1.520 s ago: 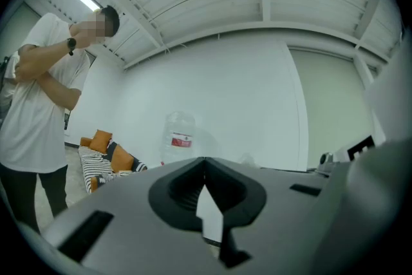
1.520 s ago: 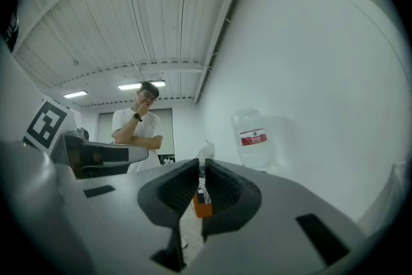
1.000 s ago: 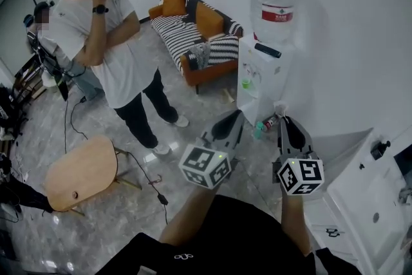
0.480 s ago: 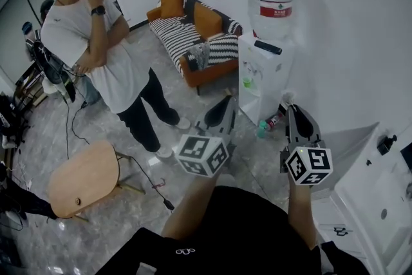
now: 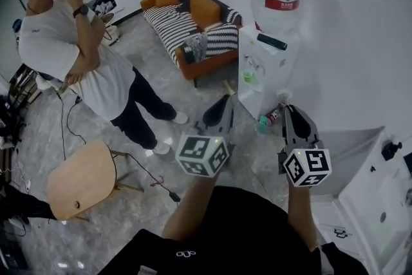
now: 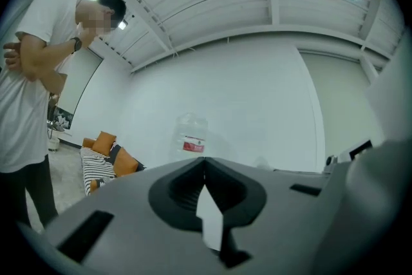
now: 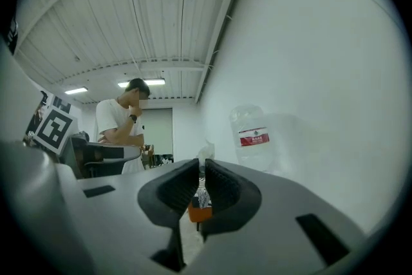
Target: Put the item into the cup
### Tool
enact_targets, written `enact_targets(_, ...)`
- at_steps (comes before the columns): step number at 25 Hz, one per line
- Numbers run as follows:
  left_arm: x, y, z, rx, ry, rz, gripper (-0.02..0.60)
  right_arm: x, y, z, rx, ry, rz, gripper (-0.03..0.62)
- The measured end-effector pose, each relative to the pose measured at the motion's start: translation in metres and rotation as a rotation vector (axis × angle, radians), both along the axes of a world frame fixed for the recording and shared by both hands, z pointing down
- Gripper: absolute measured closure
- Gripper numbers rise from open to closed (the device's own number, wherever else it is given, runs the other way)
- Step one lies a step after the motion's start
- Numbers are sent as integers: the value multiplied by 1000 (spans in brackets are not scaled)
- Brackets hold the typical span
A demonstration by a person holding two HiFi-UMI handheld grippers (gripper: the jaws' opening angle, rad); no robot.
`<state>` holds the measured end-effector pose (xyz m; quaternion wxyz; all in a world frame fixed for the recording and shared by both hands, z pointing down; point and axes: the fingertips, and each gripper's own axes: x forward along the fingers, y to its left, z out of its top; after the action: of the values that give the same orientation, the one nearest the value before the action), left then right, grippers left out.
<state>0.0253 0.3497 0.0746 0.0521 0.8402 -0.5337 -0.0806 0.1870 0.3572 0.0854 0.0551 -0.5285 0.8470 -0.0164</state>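
**Head view plus both gripper views, quick rundown**

Head view: we're standing with both tools held out in front of us. The right gripper [image 5: 287,106] has a small pale crumpled item [image 5: 283,98] at its tip, and the left gripper [image 5: 223,103] carries nothing we can see. Ahead is a water dispenser [image 5: 264,67]. In its tap recess sits what looks to us like a green cup [image 5: 246,76], though it's too small to swear by. If that's it, it lies forward and left of the item, roughly between the two tools. Our guess is the right hand swings in that way.

Left gripper view: the jaws meet at the tips with nothing between them. Beyond is just white wall and the dispenser's bottle [image 6: 191,138].

Right gripper view: the jaws are nearly together, pinching that pale scrap, which pokes out past the tips.
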Motion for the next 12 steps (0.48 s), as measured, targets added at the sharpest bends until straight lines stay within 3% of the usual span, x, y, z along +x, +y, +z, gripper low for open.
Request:
enact_targets(8, -11, -69, 33, -98, -16, -3, 569, -18, -59, 20, -87, -23, -10, 559)
enact_targets(12, -15, -92, 44, -117, -86, -18, 569, -38, -80, 3, -74, -29, -55, 559)
